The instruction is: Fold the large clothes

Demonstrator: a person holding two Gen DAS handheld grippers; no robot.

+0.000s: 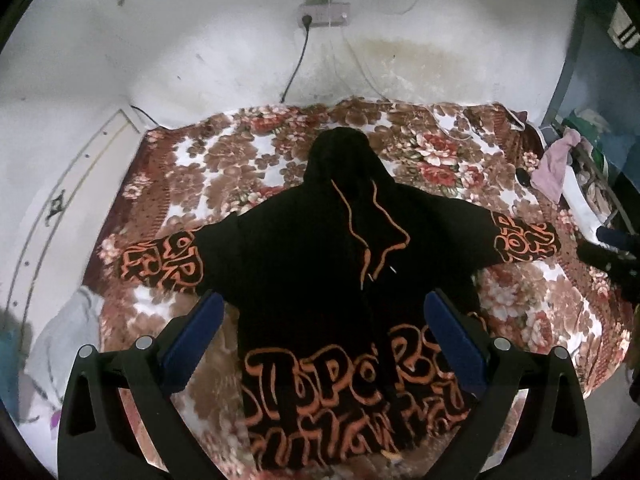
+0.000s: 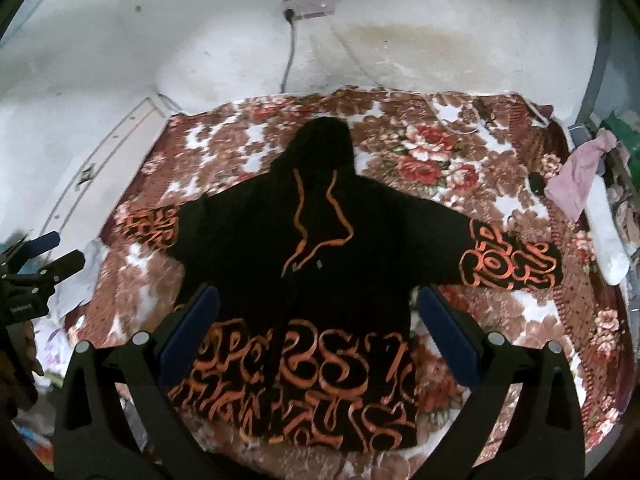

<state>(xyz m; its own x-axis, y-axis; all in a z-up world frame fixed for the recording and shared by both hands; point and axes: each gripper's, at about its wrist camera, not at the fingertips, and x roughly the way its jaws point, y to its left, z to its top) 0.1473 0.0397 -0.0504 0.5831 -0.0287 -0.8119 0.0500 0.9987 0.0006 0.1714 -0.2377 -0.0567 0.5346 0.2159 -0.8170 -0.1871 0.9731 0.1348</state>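
A black hoodie (image 1: 312, 264) with orange lettering lies spread flat and face up on a floral blanket, hood pointing away, both sleeves stretched out sideways. In the right wrist view the same hoodie (image 2: 304, 264) fills the middle. My left gripper (image 1: 324, 304) hovers open above the hoodie's lower body, blue pads wide apart and holding nothing. My right gripper (image 2: 316, 300) also hangs open over the lower body with nothing between its pads. The left gripper's (image 2: 44, 256) fingers show at the left edge of the right wrist view, beyond the left sleeve (image 2: 160, 228).
The floral blanket (image 1: 224, 148) covers a bed against a stained white wall with a power strip (image 1: 324, 14) and hanging cable. Pink cloth (image 1: 554, 164) and clutter lie at the right edge. White fabric (image 1: 68, 340) sits at the bed's left side.
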